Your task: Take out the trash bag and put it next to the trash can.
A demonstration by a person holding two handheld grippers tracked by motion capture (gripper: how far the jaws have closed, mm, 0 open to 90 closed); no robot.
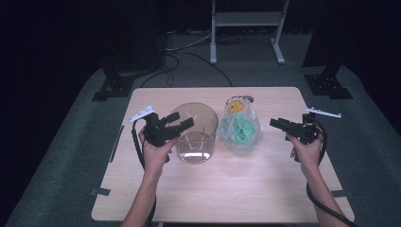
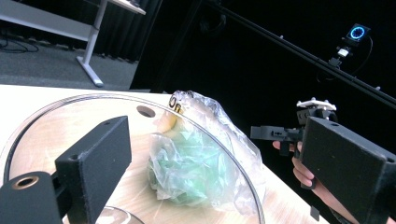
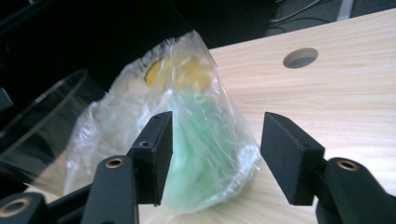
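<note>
Counter (image 1: 265, 198): pale wood-grain top, rounded corners, one round hole (image 3: 300, 57) near the far edge. It stands on grey carpet; dark surroundings, with a white metal frame (image 1: 246, 19) on the floor beyond the far edge.

Clear plastic bag (image 1: 240, 125): thin, crinkled, glossy film, roughly cone-shaped and bunched at the top. Inside, a green mass in the lower part and something yellow near the top. It sits on the counter right of centre, just beside the container.

Clear cylindrical container (image 1: 196, 134): smooth, rigid, transparent wall with an open round rim, upright on the counter left of centre.

Left tool (image 1: 179, 123): black, blocky jaws, matte, set wide apart and holding nothing. It hangs at the container's left rim, pointing right; in the left gripper view the rim arcs between the jaws. Whether a jaw touches the wall, cannot tell.

Right tool (image 1: 280, 124): same black make, held right of the bag and pointing left at it. Jaws apart, nothing pressed between them; in the right gripper view the bag's right lower part lies behind the gap, and I see no contact.

Between the two tools stand the container and the bag side by side. Black tape patches (image 1: 100, 192) lie along the left edge of the counter.
</note>
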